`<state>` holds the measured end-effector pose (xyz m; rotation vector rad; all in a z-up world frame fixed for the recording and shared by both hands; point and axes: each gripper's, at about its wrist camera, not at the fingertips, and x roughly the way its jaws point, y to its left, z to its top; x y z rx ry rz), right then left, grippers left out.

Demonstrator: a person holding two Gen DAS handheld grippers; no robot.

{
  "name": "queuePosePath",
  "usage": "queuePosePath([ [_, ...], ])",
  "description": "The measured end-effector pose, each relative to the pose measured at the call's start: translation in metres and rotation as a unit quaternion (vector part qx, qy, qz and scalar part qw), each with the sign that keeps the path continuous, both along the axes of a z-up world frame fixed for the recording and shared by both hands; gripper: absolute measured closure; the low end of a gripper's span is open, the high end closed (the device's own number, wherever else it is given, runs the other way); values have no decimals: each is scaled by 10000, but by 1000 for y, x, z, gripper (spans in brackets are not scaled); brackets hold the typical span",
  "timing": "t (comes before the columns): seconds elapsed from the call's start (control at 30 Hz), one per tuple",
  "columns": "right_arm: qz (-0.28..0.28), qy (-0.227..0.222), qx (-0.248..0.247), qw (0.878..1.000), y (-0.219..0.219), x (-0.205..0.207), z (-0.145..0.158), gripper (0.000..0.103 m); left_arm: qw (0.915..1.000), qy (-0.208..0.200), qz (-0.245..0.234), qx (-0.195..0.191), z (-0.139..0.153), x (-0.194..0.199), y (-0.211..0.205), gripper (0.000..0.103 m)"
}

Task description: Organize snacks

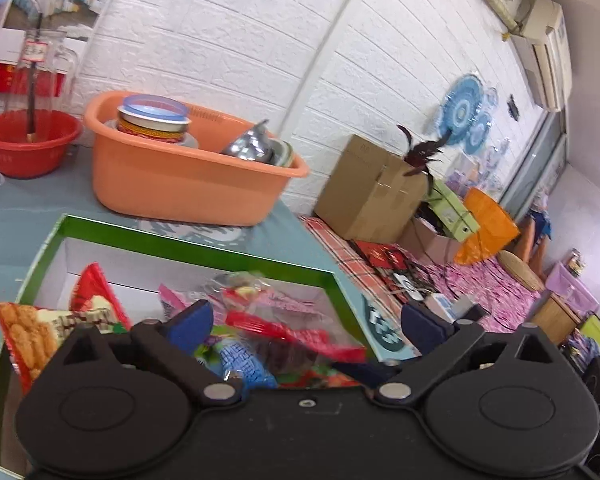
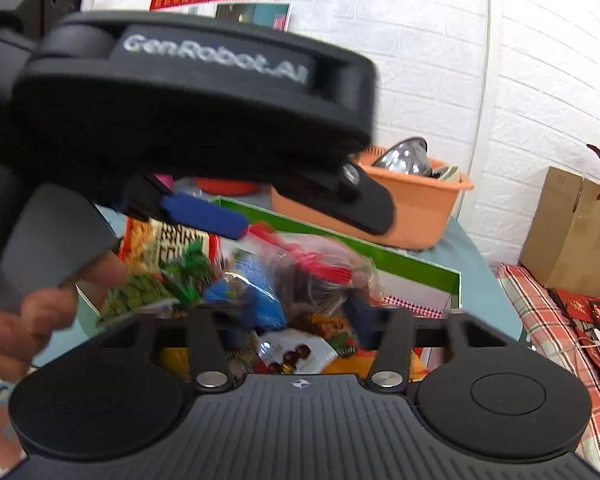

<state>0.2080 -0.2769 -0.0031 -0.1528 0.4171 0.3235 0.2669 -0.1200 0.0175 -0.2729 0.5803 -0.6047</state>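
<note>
1. From the left wrist camera, the left gripper (image 1: pixel 306 322) hangs over the green box (image 1: pixel 236 254) with its blue pads (image 1: pixel 192 320) spread wide apart.
2. A clear snack bag with a red strip (image 1: pixel 296 336) lies between the pads, but neither pad touches it.
3. More snacks fill the box, like a cookie packet (image 1: pixel 24 340) at the left side.
4. An orange tub (image 1: pixel 172 188) with tins inside sits behind the box on the blue table (image 1: pixel 32 200). A red bowl (image 1: pixel 30 148) is left of the tub.
5. From the right wrist camera, the right gripper (image 2: pixel 292 312) is low over the snack pile, its jaws apart and nothing between them.
6. The left gripper (image 2: pixel 204 212) reaches in from above. Its blue pad sits right beside the red strip of the clear bag (image 2: pixel 316 268).
7. A person's hand (image 2: pixel 32 320) holds the left tool's handle.
</note>
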Motion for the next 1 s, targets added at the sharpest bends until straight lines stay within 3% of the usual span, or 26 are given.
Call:
queuePosePath([
  [0.3,-260,-286,18,9992,-7,-36,12,0,9991,-76,335,229,9,-23,23,0],
  [0.67,-595,-444,87,9972,-19,-113,53,0,9945,-636,598,580,44,-118,49,0],
  [1.0,-938,-403,295,9943,-19,-169,59,0,9841,-831,1120,1104,45,-202,69,0],
])
